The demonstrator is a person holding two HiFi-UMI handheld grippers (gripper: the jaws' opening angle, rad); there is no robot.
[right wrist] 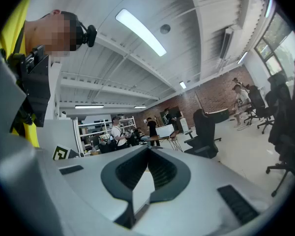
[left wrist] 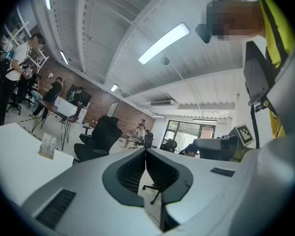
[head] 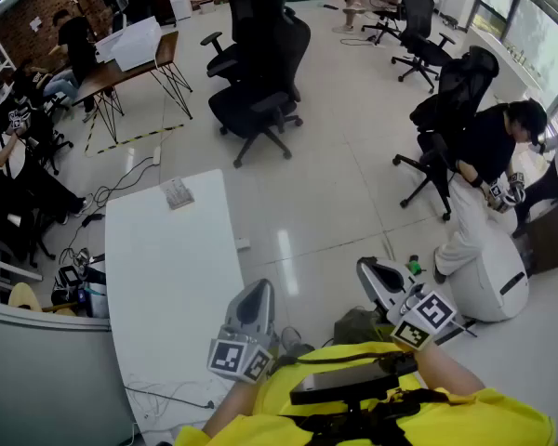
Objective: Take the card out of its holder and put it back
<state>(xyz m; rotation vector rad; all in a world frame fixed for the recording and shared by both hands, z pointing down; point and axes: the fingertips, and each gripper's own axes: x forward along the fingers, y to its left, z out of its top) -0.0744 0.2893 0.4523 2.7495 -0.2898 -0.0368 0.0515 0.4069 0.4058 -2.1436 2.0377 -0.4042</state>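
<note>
As things stand now: task looks not begun (a judgement from the layout); nothing is lifted, nothing gripped.
Left hand-held gripper [head: 259, 291]: jaws pressed together w/ nothing between them, per its own view; held level, close in front of the person's chest, by the near right edge of the tabletop [head: 158, 286].
Right hand-held gripper [head: 370, 269]: jaws likewise pressed together, empty; held level, off to the right of the tabletop, over the floor.
Card holder [head: 177, 193]: small stand at the far end of the tabletop, near its right edge, well apart from both tools.
Card: seems to sit in the holder as a pale sheet, but it is too small to tell card from holder for sure.
Done so far: nil, as far as can be seen.
Left to do: prob. the whole job, i.e. reach to the far end, pinch the card, draw it out, slide it back in, let go.
Likely snag: the holder looks light, so it may need steadying w/ the other tool while the card comes out.
Writing: no brand or readable text anywhere; print on the card is only a blur of fine marks.
Marker cubes [head: 234, 359]: black-and-white square patterns on each tool, not words.
Surroundings: black office chairs [head: 260, 72] and other people, none near the holder.
</note>
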